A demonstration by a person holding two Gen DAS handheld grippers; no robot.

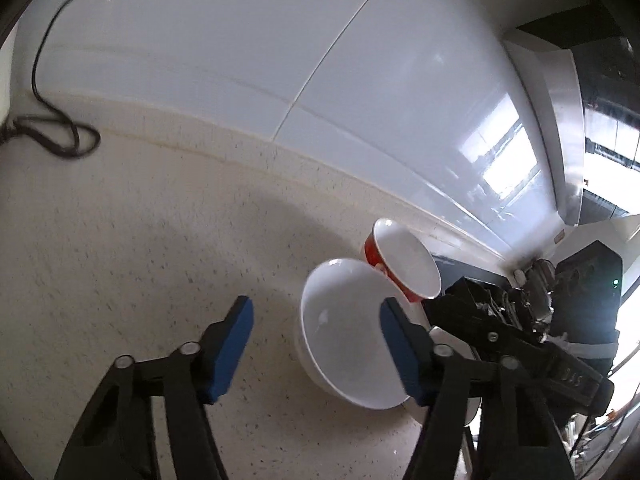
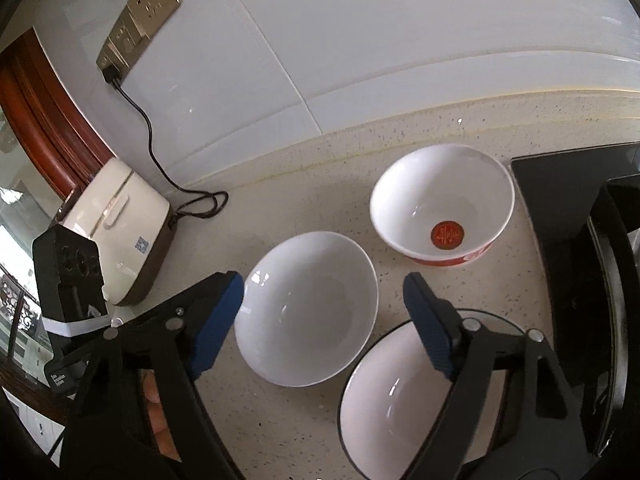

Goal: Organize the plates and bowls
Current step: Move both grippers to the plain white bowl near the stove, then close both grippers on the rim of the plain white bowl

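A plain white bowl (image 2: 308, 308) sits upright on the speckled counter (image 2: 280, 420). My right gripper (image 2: 324, 314) hovers open over it, one blue pad on each side of the rim. Behind it to the right stands a white bowl with a red band (image 2: 440, 200) and a red emblem inside. A black-rimmed white bowl (image 2: 384, 404) lies near the front, partly under my right finger. In the left wrist view, my left gripper (image 1: 318, 346) is open and empty beside the white bowl (image 1: 344, 344), with the red bowl (image 1: 404, 256) behind.
A black cooktop (image 2: 560, 220) borders the bowls on the right. A white appliance (image 2: 120, 232) stands at the left, its black cable (image 2: 160, 160) running up to a wall socket (image 2: 136, 20). White wall tiles (image 1: 280, 40) close off the back of the counter.
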